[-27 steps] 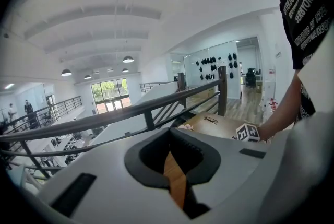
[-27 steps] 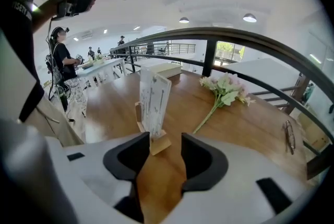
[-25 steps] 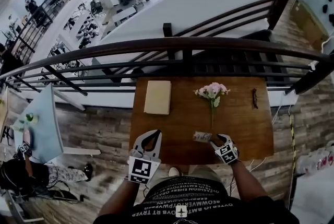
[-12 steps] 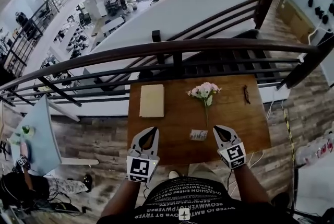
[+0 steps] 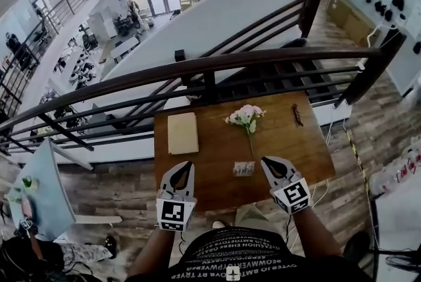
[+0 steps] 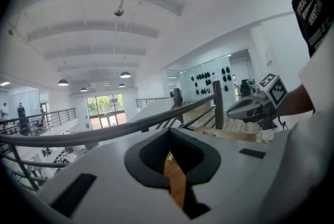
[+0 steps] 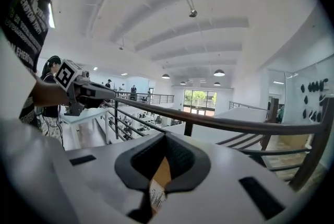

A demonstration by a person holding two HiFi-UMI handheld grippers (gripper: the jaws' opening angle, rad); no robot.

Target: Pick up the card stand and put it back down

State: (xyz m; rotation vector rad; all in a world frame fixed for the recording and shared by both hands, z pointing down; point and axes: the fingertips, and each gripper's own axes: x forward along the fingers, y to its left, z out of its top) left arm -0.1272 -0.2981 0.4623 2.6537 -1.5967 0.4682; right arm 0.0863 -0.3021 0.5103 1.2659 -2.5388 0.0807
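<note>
The head view looks steeply down on the counter (image 5: 302, 149) and railing (image 5: 217, 63). Each gripper view rides just behind its own jaws, facing nearly level over that railing: the left shows the right hand-held gripper (image 6: 232, 111), the right the left hand-held gripper (image 7: 107, 93).

The person is wearing a black T-shirt (image 5: 227, 251) with rows of white lettering running across it, at the lower middle of the frame. The left gripper (image 5: 185, 165) and right gripper (image 5: 266, 160) are showing pale grey shells, dark grey linings inside the jaws, and white cubes (image 5: 172, 213) bearing black square markers.
</note>
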